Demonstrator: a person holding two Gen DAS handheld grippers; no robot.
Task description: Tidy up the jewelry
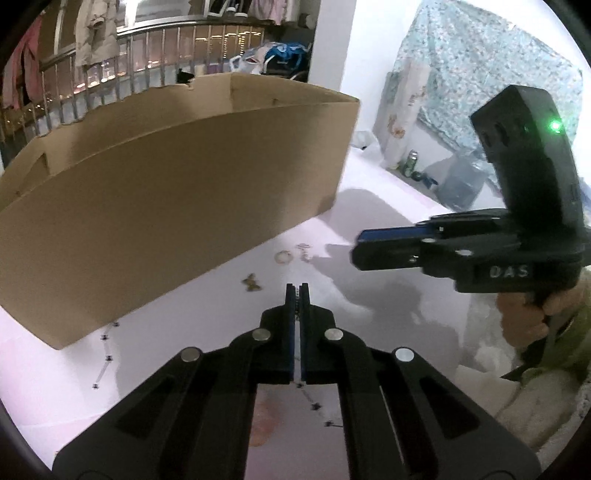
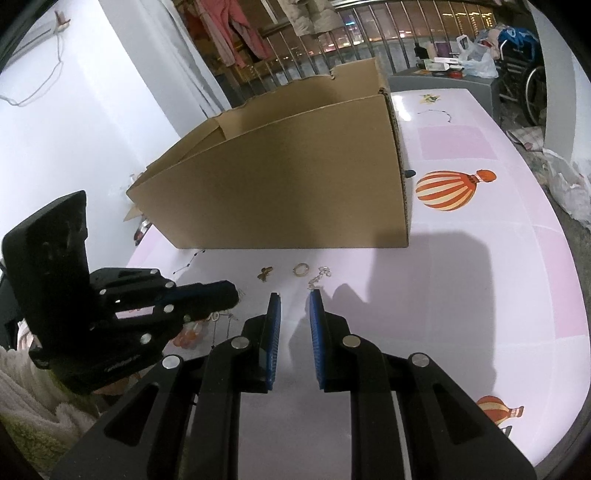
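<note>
**Hovering tongs over scattered jewelry beside a cardboard box**

Hanging low over the pink table (image 2: pixel 480 295), the right gripper (image 2: pixel 294 293) has its blue-padded fingers (image 2: pixel 274 332) parted with a clear gap between them and nothing held. Just beyond its tips lie three small pieces in a row: a gold butterfly-shaped charm (image 2: pixel 265 273) to the left, a gold ring (image 2: pixel 300 269) in the middle, and a short silver chain (image 2: pixel 318 277) to the right, nearest the right-hand finger. None of them touches the gripper.

The left gripper (image 1: pixel 299 286) has its fingers pressed together; whether a thin strand sits between the pads cannot be told. A thin beaded necklace (image 1: pixel 104 354) runs on the table under and to the left of it, with more of the strand showing below the fingers. Ahead of its tips sit the same charm (image 1: pixel 251 282), then the ring (image 1: pixel 283 256) and the chain (image 1: pixel 303 251), all apart from it.

Behind the jewelry stands an open cardboard box (image 2: pixel 280 184), its near wall close to the pieces. To the right of the box the table bears a striped hot-air-balloon print (image 2: pixel 448 190), and farther back another thin bracelet (image 2: pixel 437 112) lies near the table's far edge. A metal railing (image 2: pixel 369 29) with hanging clothes closes the background.
</note>
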